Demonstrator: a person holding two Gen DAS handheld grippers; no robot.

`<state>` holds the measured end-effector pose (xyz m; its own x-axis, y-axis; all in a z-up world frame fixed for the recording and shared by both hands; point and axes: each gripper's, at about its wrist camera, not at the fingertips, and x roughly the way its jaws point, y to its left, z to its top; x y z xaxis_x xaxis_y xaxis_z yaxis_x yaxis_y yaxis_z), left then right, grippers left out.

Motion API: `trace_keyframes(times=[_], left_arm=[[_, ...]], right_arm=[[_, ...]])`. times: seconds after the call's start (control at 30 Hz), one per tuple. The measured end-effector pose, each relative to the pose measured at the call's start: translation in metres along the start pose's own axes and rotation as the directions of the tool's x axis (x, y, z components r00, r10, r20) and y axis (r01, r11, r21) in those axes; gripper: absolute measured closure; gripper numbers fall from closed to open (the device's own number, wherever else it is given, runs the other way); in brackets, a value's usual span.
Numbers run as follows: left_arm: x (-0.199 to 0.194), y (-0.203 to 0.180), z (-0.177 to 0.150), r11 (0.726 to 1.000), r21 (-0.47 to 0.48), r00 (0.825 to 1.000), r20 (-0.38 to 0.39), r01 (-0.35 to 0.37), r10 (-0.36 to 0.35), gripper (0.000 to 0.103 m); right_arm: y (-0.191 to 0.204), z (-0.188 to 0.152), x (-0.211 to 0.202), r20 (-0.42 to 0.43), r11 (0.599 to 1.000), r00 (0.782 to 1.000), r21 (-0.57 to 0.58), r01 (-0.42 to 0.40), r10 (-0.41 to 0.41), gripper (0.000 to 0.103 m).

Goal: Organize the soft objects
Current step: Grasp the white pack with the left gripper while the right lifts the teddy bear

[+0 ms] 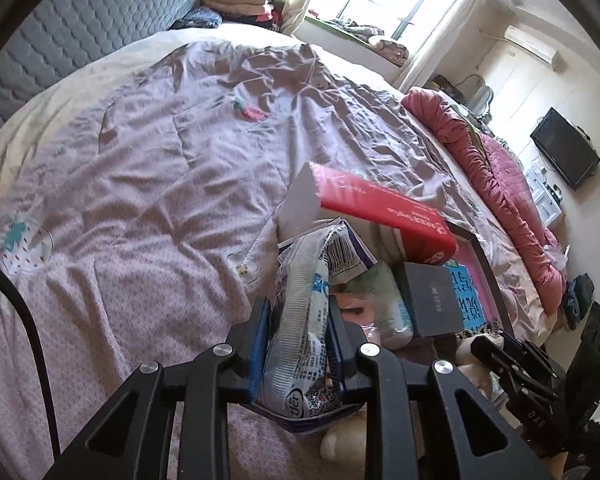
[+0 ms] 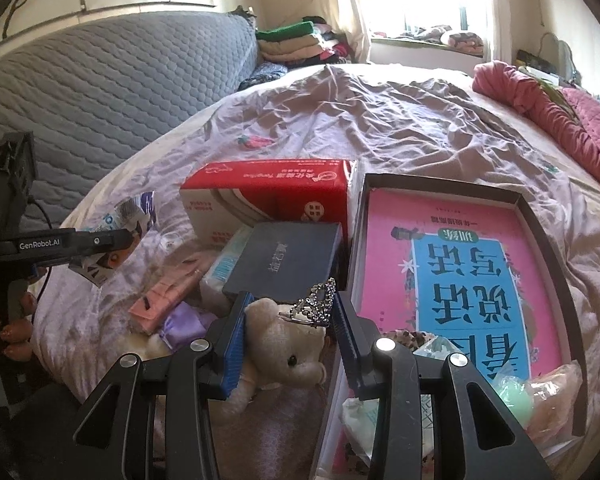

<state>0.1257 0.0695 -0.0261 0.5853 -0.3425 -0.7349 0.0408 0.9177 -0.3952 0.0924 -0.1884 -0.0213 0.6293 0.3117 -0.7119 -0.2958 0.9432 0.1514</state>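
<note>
Bed (image 1: 119, 168) with a wrinkled pink-grey quilt takes most of both views; clutter sits at its near edge. Shallow open box (image 2: 556, 240) holding a pink-and-blue book (image 2: 460, 272) lies to the right of the right gripper, a few soft bits already in its near corner. Red tissue carton (image 2: 267, 196) and a dark flat box (image 2: 287, 256) are just beyond. Plush bear (image 2: 279, 356) lies directly between the fingers of the right gripper (image 2: 289, 332), head toward the box, body running down-left; jaws are wide, not yet pinching. The box wall is just beside, so judged next move is close then short carry right. Left gripper (image 1: 297, 332) is clamped on a crinkly plastic pouch (image 1: 304, 300), long axis pointing away along the fingers, held above the bed.
</note>
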Motion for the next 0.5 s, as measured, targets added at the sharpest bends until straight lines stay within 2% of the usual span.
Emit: trace_keyframes(times=[0.5], left_arm=[[-0.008,-0.058,-0.008,0.992,0.114,0.998,0.005,0.055,-0.056,0.076]], right_arm=[[-0.004,0.003,-0.015,0.038,1.000,0.999,0.003,-0.008,0.007,0.061]])
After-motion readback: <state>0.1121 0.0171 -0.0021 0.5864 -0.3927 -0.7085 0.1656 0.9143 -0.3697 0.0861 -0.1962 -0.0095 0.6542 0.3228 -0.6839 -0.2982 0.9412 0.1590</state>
